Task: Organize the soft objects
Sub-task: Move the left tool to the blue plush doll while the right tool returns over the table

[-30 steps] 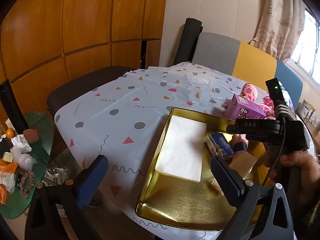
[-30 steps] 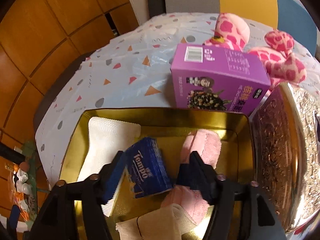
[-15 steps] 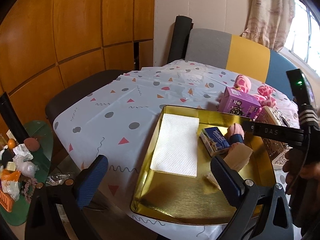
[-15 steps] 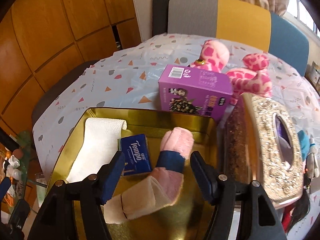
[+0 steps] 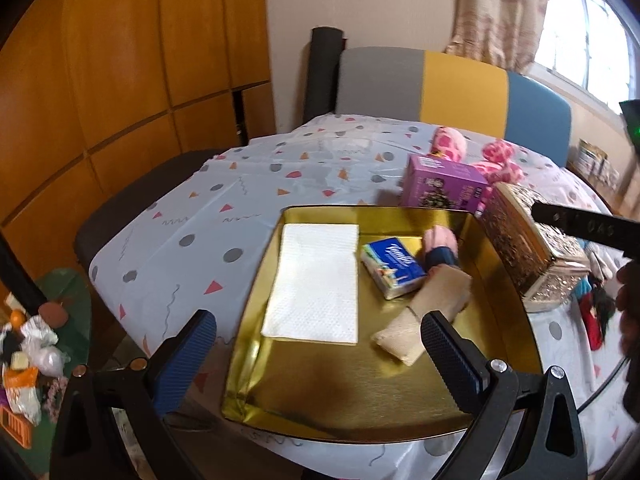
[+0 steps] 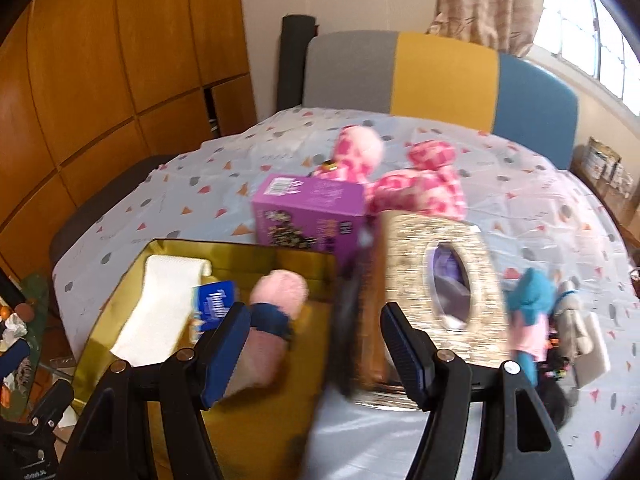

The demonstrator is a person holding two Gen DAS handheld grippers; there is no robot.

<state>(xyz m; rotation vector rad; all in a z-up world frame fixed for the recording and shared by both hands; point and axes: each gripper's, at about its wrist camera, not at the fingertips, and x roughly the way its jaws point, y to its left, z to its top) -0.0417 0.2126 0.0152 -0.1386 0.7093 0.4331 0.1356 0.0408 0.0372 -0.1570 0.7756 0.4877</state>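
A gold tray (image 5: 340,392) holds a white napkin (image 5: 316,280), a blue tissue pack (image 5: 392,268) and a pink-and-beige plush with a navy band (image 5: 432,292). My left gripper (image 5: 318,332) hovers open over the tray's near end, holding nothing. My right gripper (image 6: 316,316) is open and empty, above the tray's right rim (image 6: 180,440), beside the glittery gold tissue box (image 6: 440,280). The plush (image 6: 280,292) lies just beyond its left finger. A pink spotted plush (image 6: 416,184) lies behind a purple box (image 6: 308,216). The right wrist view is blurred.
A blue-and-pink toy (image 6: 528,308) and a small grey plush (image 6: 572,320) lie right of the tissue box. A dark chair (image 5: 132,200) stands at the table's left side. A low green table (image 5: 44,340) with clutter sits at lower left. A grey, yellow and blue seat back (image 5: 452,88) is behind.
My right gripper lifted and drew back to the right, from over the tissue pack and plush to the tray's right rim. The left view rolled and shifted slightly. The plush stays in the tray.
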